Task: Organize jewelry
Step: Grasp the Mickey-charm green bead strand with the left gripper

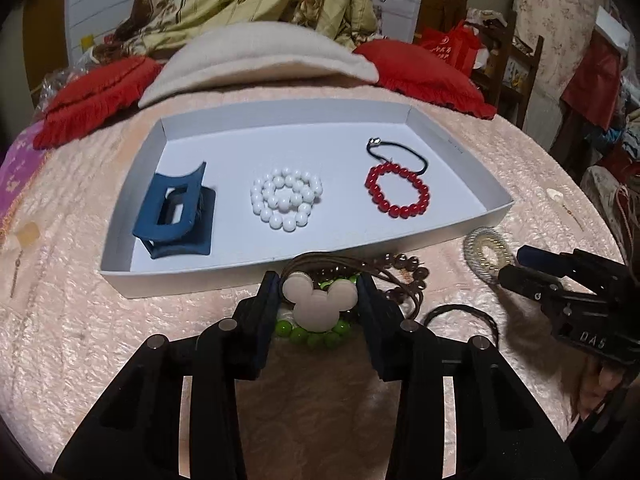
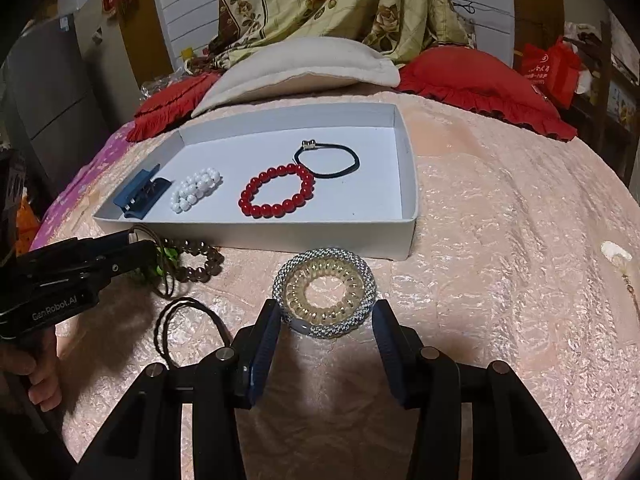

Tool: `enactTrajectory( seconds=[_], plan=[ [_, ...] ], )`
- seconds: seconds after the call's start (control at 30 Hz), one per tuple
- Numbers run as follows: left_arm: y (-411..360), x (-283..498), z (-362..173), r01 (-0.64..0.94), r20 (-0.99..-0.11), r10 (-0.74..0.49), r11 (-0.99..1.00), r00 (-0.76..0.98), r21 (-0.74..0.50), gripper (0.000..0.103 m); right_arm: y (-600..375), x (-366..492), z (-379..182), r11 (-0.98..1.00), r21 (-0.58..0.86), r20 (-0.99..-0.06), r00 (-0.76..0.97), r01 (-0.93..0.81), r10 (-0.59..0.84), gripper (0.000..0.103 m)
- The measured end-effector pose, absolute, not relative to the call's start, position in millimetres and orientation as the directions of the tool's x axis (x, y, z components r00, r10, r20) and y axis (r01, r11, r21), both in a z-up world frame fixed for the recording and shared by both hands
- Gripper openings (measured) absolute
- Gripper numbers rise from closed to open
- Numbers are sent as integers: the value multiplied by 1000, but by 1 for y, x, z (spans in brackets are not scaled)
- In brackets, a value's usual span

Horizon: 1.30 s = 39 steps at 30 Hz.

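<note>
Resting on your pink bedspread [image 1: 500, 168], the white tray [image 1: 460, 148] holds a blue clip [image 1: 176, 212] at 9 o'clock, white beads [image 1: 286, 198] centre, red beads [image 1: 396, 194] at 3. Your left gripper [image 1: 319, 300] clamps the mouse-head charm [image 1: 319, 298] just before the tray. Your right gripper [image 2: 326, 322] stands apart around the coil ties [image 2: 324, 292], not pressing.

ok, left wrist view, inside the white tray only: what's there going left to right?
blue claw hair clip → coiled white bead bracelet → red bead bracelet. The black hair tie sits above and overlaps the red one, so I left it out.
</note>
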<state>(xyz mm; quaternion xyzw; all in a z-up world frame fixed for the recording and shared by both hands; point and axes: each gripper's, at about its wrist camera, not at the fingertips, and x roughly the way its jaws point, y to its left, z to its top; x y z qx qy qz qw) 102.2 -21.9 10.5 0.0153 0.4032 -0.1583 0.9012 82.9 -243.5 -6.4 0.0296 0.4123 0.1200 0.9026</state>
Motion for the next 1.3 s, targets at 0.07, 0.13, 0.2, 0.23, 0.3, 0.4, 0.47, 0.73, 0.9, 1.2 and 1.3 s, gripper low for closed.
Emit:
enactTrajectory(
  seconds=[0.07, 0.13, 0.2, 0.23, 0.3, 0.4, 0.47, 0.73, 0.9, 1.2, 1.3],
  plan=[
    [-18, 95, 17, 303, -715, -285, 947, 638, -107, 38, -250, 77, -2, 969, 168, -726, 641, -183, 247, 46],
    [-13, 86, 26, 313, -695, -306, 942, 651, -122, 38, -260, 69, 1, 965, 200, -714, 650, -169, 262, 46],
    [-9, 83, 32, 311, -683, -316, 941, 659, -135, 38, -270, 60, 3, 957, 245, -702, 653, -154, 284, 46],
    [-6, 81, 35, 301, -676, -314, 943, 667, -141, 38, -273, 57, 3, 955, 257, -700, 652, -150, 291, 46],
    [0, 80, 39, 277, -667, -306, 949, 679, -154, 38, -276, 50, 1, 946, 288, -701, 640, -148, 313, 46],
    [10, 81, 42, 222, -660, -270, 962, 701, -159, 38, -263, 46, 0, 928, 297, -697, 613, -225, 372, 46],
    [14, 83, 40, 194, -665, -250, 968, 704, -158, 38, -248, 45, 0, 915, 278, -695, 597, -291, 401, 46],
    [16, 87, 34, 171, -686, -230, 973, 690, -155, 38, -205, 60, -3, 906, 183, -720, 575, -382, 388, 25],
    [13, 86, 34, 181, -687, -232, 972, 688, -147, 38, -187, 62, -13, 901, 91, -757, 559, -424, 339, 19],
    [13, 86, 33, 186, -689, -238, 971, 685, -152, 38, -177, 53, -13, 895, -38, -749, 606, -444, 269, 3],
    [13, 86, 34, 185, -685, -239, 971, 688, -152, 38, -190, 50, -3, 907, 14, -712, 633, -422, 305, 2]
  ],
)
